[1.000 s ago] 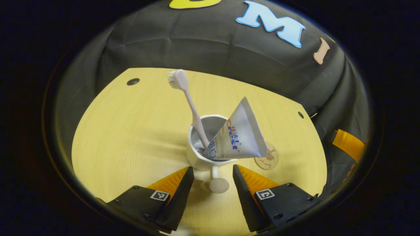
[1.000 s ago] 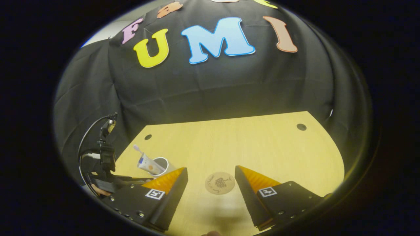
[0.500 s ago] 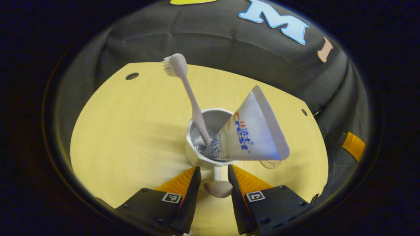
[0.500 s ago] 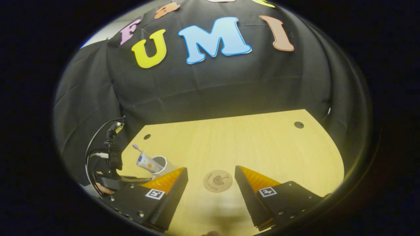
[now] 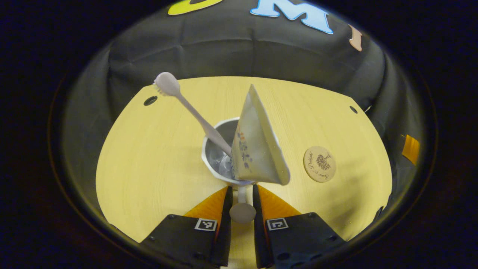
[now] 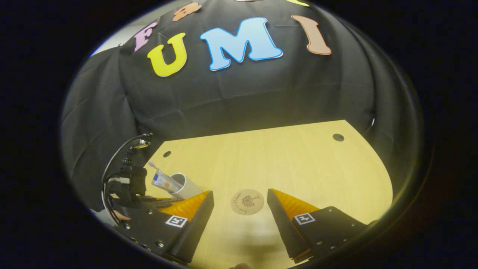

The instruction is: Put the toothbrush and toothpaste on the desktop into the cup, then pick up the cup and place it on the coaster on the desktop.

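Note:
A white cup [image 5: 218,157] stands before my left gripper [image 5: 242,194], which is shut on the thin stem of the cup's handle [image 5: 242,212]. In the cup lean a pale toothbrush [image 5: 186,106], head up to the left, and a toothpaste tube [image 5: 257,145], its flat end up. The round wooden coaster [image 5: 319,163] lies on the desktop to the cup's right, apart from it. In the right gripper view the coaster [image 6: 247,201] lies just beyond my open right gripper [image 6: 239,193], with nothing between its fingers. The cup [image 6: 185,185] leans at the far left there, held by the left gripper [image 6: 129,186].
The light wooden desktop [image 5: 149,157] ends at the black cloth wall behind. It has small round holes near the back corners [image 5: 150,100] [image 5: 353,109]. A black cable [image 6: 112,168] loops above the left gripper. Bare wood [image 6: 298,164] stretches to the coaster's right.
My left gripper's fingers closed from wide apart onto the cup's handle. The cup and tube turned in the left gripper view, and the coaster came out from behind the tube. The right gripper barely moved.

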A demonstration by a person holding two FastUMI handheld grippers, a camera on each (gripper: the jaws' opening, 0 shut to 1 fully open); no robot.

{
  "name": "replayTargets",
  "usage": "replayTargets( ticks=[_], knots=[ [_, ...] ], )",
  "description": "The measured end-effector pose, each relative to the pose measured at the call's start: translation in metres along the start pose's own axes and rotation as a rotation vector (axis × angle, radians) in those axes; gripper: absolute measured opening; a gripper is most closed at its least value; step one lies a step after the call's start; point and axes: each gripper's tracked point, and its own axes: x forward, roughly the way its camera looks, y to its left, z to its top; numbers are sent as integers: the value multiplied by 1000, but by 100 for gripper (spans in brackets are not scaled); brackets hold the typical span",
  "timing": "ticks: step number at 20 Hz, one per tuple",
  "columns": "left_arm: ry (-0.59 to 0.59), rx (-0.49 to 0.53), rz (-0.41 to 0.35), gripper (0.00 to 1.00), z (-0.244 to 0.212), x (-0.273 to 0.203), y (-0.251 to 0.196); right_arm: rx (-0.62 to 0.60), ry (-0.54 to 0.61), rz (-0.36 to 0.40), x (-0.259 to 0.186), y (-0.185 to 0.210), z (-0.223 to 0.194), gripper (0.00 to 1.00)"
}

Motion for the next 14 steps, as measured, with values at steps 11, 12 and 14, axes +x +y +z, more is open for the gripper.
replayTargets(
  ticks=[11, 12, 14],
  knots=[
    [-24, -46, -13, 29, -4, -7, 1, 4, 3, -3, -3, 0, -1, 88],
    [-28, -41, -13, 29, -2, -10, 1, 4, 4, -2, -3, -1, -2, 88],
    [-38, -15, -5, 29, -1, -10, -4, 4, 5, 1, -4, 1, -3, 88]
  ],
)
